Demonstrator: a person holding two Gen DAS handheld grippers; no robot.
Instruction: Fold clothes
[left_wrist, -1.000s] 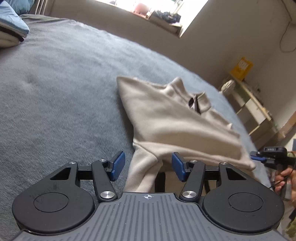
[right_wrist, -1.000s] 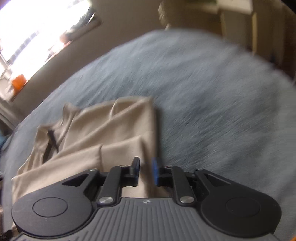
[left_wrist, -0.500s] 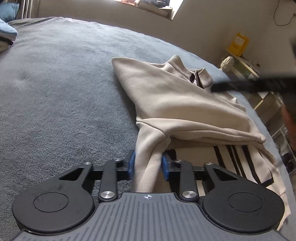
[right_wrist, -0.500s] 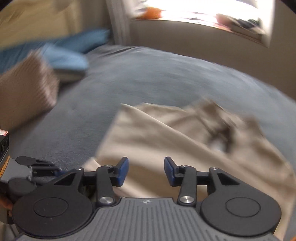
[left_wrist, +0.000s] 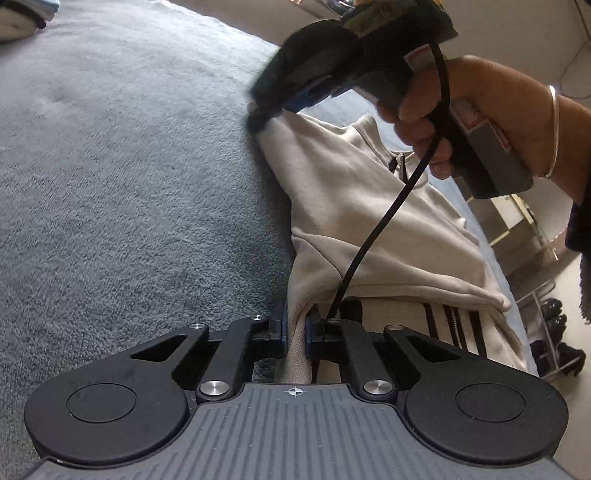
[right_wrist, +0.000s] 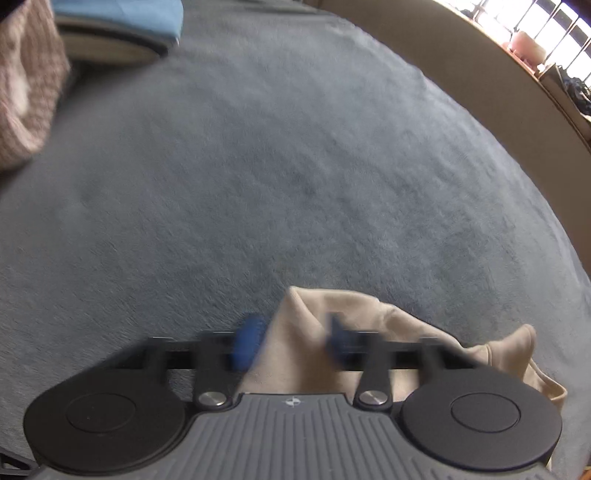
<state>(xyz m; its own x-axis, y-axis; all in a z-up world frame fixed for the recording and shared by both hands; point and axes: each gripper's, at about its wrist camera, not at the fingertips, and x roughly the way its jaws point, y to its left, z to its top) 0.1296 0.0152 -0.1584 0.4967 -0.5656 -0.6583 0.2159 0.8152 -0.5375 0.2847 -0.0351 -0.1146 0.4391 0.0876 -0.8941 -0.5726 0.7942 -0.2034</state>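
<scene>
On the grey fleece bedspread (left_wrist: 129, 184), the left gripper (left_wrist: 295, 334) pinches the beige zip-neck sweatshirt (left_wrist: 369, 206) at its near sleeve, while the right gripper (right_wrist: 291, 341) – blurred, jaws apart – straddles its far corner – a thin bite there could slip, collapsing the fold.

A grey plush bed cover (right_wrist: 295, 166) spreads below a beige wall (right_wrist: 461, 62) and bright barred window (right_wrist: 554, 26).

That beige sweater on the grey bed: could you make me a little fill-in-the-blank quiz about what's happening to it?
1. The beige sweater lies on a ____ fleece blanket.
2. The left gripper is shut on the sweater's ____.
3. A black ____ hangs from the right gripper.

Missing: grey; sleeve; cable
</scene>
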